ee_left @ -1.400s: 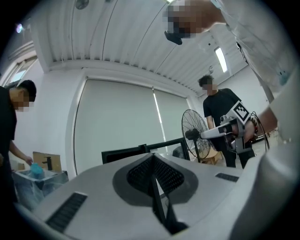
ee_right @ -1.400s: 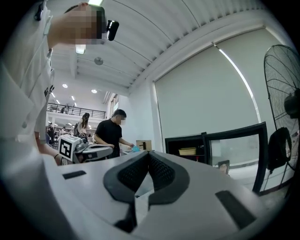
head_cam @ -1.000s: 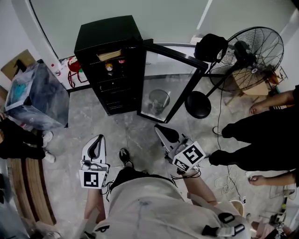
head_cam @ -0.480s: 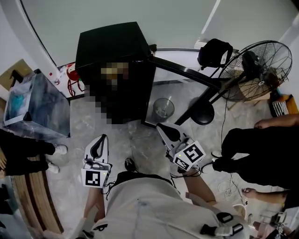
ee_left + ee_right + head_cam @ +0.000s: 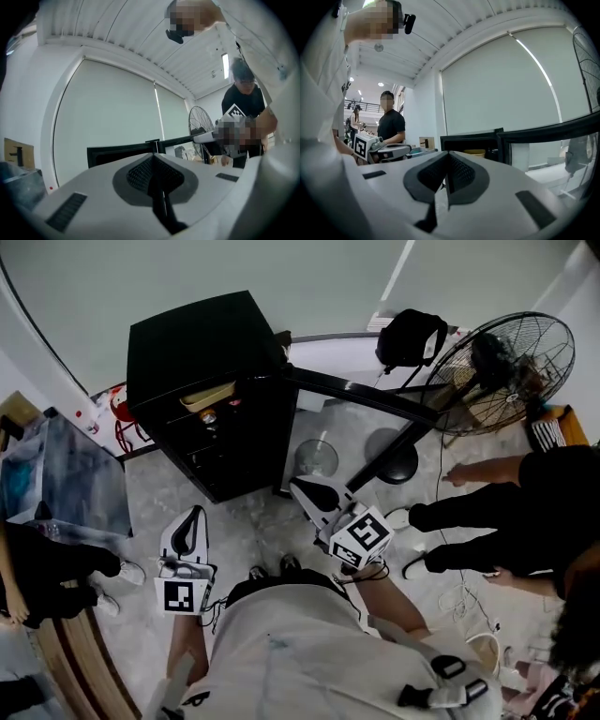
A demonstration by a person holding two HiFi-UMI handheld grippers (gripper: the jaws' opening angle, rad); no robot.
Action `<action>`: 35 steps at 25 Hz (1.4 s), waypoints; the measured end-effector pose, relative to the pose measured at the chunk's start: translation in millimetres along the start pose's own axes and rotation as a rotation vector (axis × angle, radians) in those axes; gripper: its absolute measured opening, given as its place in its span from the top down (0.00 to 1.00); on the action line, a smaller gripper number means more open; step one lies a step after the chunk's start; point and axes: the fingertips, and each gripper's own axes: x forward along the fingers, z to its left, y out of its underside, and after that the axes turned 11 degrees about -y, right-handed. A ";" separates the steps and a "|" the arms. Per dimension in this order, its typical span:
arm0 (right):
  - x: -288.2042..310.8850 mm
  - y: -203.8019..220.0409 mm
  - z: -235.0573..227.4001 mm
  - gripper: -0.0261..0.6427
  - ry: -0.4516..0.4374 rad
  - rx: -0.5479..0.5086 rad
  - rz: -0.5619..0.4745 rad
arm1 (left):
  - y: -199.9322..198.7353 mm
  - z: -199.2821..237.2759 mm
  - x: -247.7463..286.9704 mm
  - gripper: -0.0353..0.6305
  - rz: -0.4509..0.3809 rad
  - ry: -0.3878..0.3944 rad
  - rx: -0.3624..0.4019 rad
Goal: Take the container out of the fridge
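floor grey marble; standing fan at right | wall pale; ceiling ribbed white

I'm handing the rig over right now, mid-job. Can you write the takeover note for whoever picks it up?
Grippers: the left gripper and the right gripper are both shut and empty, short of the fridge.
Things: the tan container sits on the top shelf, untouched. The door stands open.
Done: fridge opened.
Left: open a gripper, reach in, grip the container, bring it out.
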 end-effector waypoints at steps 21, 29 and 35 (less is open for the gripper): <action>34.9 11.4 -24.9 0.94 0.003 -0.277 0.206 | 15.1 21.2 23.6 0.94 0.019 -0.029 -0.012; 40.0 20.2 -24.5 0.94 0.032 -0.550 0.356 | 23.6 19.6 20.5 0.94 0.065 -0.023 -0.031; 43.0 30.0 -23.6 0.94 0.037 -0.823 0.490 | 22.4 23.5 21.8 0.94 0.038 -0.035 -0.020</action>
